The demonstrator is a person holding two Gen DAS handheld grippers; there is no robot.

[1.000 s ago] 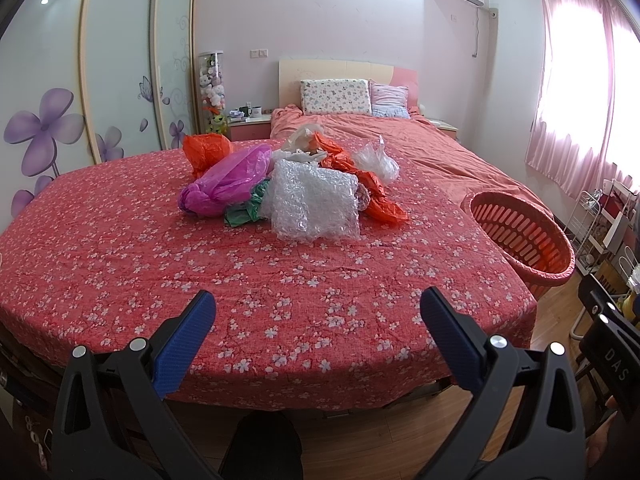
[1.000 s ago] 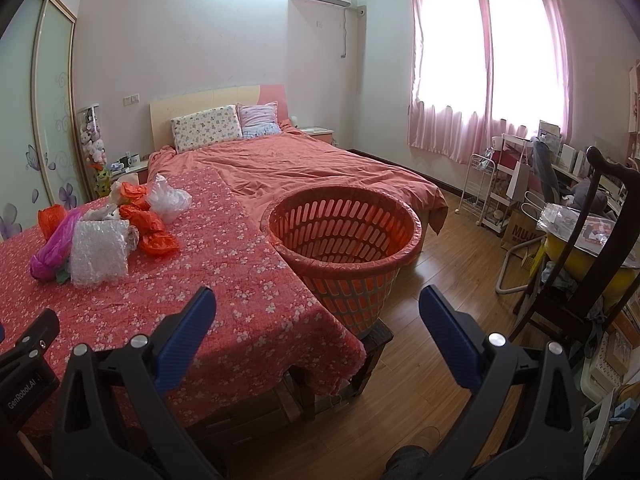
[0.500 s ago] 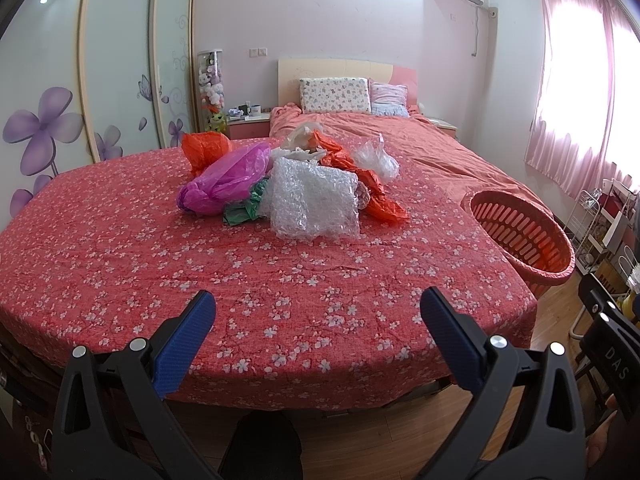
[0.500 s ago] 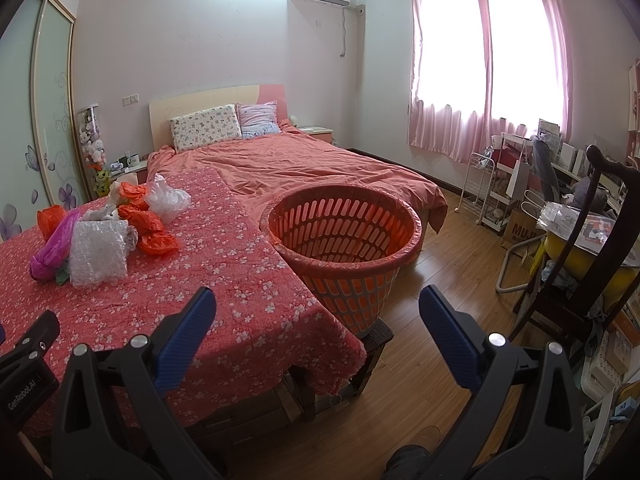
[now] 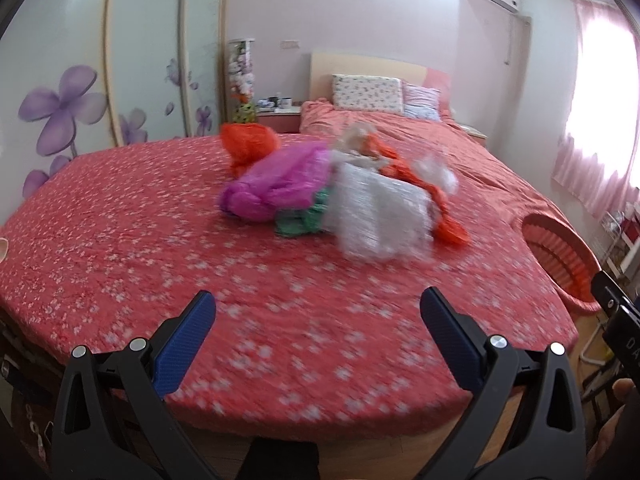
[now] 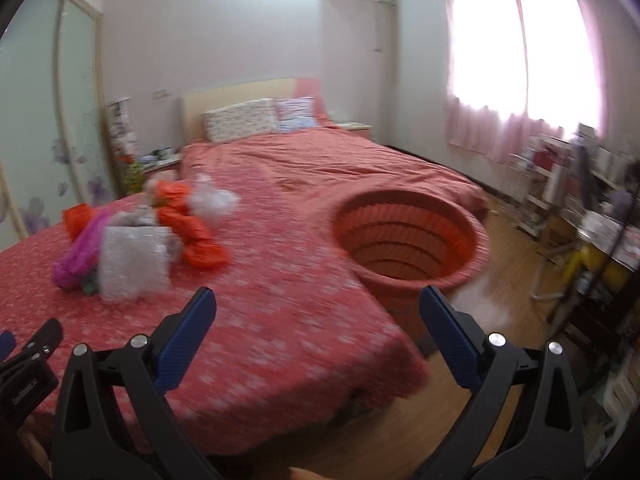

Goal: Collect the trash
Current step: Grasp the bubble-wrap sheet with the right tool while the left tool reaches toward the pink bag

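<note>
On a table draped in a red floral cloth point(image 5: 120, 240), a heap of trash sits well beyond both grippers: a sheet of clear bubble wrap point(image 5: 380, 216) at the front, a magenta plastic bag point(image 5: 276, 184) and a green scrap point(image 5: 300, 220) to its left, orange bags point(image 5: 248, 144) behind and to the right, and a clear crumpled bag point(image 5: 434, 172) at the back. Both views are now smeared with motion blur, whereas half a second ago they were sharp, and the pile looms larger than before; both grippers appear to have begun moving toward it, so collecting looks about to start. The left gripper point(image 5: 318, 320) has its blue-padded jaws spread wide and holds nothing; the right gripper point(image 6: 316, 320) is likewise spread and empty. An orange slatted basket point(image 6: 472, 236) stands empty just beside the table's right edge, the likely destination. Faint lettering on the black device point(image 6: 24, 388) at the lower left of the right view is too blurred to read.
</note>
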